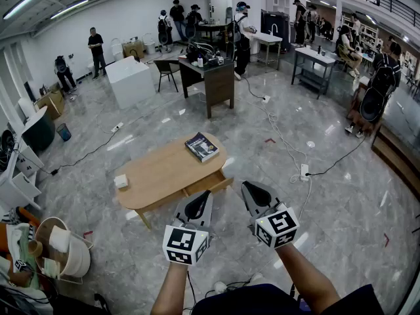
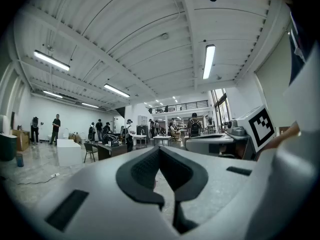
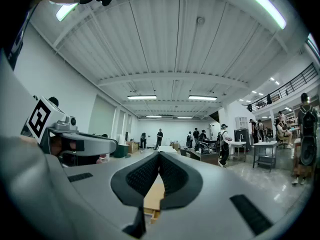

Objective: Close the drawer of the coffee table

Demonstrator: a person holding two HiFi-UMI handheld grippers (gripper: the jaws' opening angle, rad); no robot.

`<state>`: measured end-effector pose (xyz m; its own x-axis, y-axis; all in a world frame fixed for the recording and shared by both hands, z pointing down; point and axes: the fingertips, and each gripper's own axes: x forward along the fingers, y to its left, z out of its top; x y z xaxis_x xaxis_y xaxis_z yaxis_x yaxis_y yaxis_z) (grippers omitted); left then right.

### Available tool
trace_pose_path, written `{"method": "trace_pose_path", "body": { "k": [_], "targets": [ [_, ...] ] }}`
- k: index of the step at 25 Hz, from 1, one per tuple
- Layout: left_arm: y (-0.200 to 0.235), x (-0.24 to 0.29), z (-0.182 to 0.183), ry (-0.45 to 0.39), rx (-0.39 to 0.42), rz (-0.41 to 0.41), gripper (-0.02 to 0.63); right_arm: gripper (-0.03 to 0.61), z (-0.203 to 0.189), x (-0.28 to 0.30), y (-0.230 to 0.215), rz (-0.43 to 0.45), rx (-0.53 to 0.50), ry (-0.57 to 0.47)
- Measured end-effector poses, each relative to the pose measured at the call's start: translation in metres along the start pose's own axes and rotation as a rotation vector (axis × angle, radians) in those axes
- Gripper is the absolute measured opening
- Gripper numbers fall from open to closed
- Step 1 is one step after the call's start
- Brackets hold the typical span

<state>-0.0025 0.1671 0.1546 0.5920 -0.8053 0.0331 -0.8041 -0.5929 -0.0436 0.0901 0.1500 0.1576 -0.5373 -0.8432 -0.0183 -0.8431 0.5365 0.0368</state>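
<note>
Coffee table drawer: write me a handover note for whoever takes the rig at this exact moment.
Left tongs: shut, empty, held over the floor short of the table.
Right tongs: shut, empty, alongside the left.
Coffee table: just ahead, with a book on top. Its drawer seems to stick out at the near right corner.
Done: nothing, no contact yet.
Left: reach the drawer front and push it in.

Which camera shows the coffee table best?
The head view: the whole coffee table shows, with a book on top. The right gripper view catches only a wooden sliver between its jaws; the left gripper view shows none.
</note>
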Motion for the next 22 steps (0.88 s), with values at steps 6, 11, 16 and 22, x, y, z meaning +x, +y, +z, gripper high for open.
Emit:
{"method": "trace_pose_path", "body": {
  "k": [6, 11, 16, 22],
  "targets": [
    [-0.008, -0.006, -0.004, -0.003, 0.0, -0.014, 0.0, 0.02, -0.002, -0.006, 0.007, -0.004, -0.003, -0.004],
    [-0.002, -0.012, -0.002, -0.011, -0.006, -0.015, 0.0, 0.02, 0.001, -0.003, 0.013, -0.017, 0.0, -0.013],
    [0.002, -0.019, -0.004, -0.014, -0.018, -0.018, 0.0, 0.02, 0.003, -0.001, 0.018, -0.022, -0.009, -0.015],
    [0.002, -0.022, -0.012, -0.01, -0.037, -0.014, 0.0, 0.02, -0.001, -0.001, 0.022, -0.018, -0.019, -0.004]
  ]
}}
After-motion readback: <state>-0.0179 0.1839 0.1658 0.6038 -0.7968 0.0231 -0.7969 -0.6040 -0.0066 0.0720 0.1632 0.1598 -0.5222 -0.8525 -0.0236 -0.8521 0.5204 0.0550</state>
